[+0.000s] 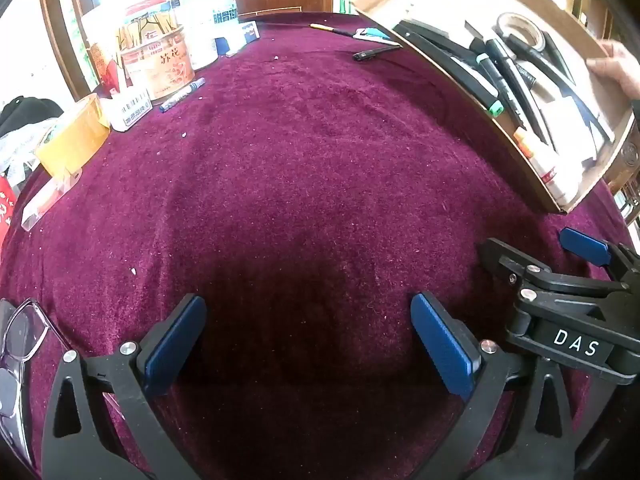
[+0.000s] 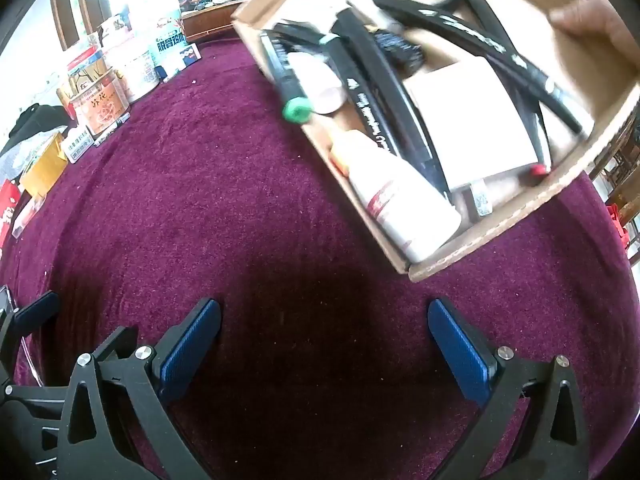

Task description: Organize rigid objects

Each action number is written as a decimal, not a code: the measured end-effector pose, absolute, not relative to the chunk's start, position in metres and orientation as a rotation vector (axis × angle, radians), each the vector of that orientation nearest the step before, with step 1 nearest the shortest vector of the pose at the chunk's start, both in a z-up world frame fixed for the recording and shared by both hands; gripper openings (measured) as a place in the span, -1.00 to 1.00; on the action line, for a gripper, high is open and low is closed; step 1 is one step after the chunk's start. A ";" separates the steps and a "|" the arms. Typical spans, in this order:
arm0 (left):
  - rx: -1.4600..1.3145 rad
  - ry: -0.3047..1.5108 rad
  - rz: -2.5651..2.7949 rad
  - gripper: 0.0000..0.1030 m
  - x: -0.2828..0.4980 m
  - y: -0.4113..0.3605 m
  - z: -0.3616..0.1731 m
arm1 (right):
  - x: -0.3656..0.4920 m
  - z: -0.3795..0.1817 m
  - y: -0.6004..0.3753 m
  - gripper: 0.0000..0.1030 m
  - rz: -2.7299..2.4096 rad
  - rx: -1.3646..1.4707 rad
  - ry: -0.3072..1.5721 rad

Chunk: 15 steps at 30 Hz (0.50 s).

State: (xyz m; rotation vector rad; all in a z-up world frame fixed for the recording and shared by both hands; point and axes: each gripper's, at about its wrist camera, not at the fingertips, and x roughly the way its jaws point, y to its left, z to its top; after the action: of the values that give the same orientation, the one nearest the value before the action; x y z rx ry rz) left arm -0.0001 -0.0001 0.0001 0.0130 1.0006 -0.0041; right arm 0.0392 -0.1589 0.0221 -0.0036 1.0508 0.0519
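Observation:
A shallow cardboard box (image 2: 500, 232) hangs tilted over the right side of the maroon tablecloth (image 1: 300, 160), and a person's bare hand (image 2: 592, 12) holds its far edge. Inside lie black markers, a green-capped marker (image 2: 296, 110), a white bottle (image 2: 400, 200), a tape roll (image 1: 520, 30) and a white block. My left gripper (image 1: 308, 320) stands open over bare cloth. To its right, my right gripper (image 2: 324, 316) is open too, just short of the box's near corner. Nothing is between either pair of blue pads.
At the far left stand an orange tin (image 1: 160, 68), cartons, a yellow tape roll (image 1: 76, 136) and a clear plastic block (image 1: 44, 200). A blue marker (image 1: 182, 94) lies by the tin. A black pen (image 1: 374, 53) and a teal cutter (image 1: 374, 34) lie at the back. Glasses (image 1: 20, 340) rest at the near left.

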 end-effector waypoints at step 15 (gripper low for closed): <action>0.010 1.003 -0.006 1.00 0.000 0.000 0.000 | 0.039 0.022 -0.159 0.97 0.045 -0.007 1.051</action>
State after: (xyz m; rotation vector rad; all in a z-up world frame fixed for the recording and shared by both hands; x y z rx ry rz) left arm 0.0000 0.0000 0.0000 0.0098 1.0027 -0.0058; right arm 0.0394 -0.1590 0.0219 -0.0075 1.0514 0.0453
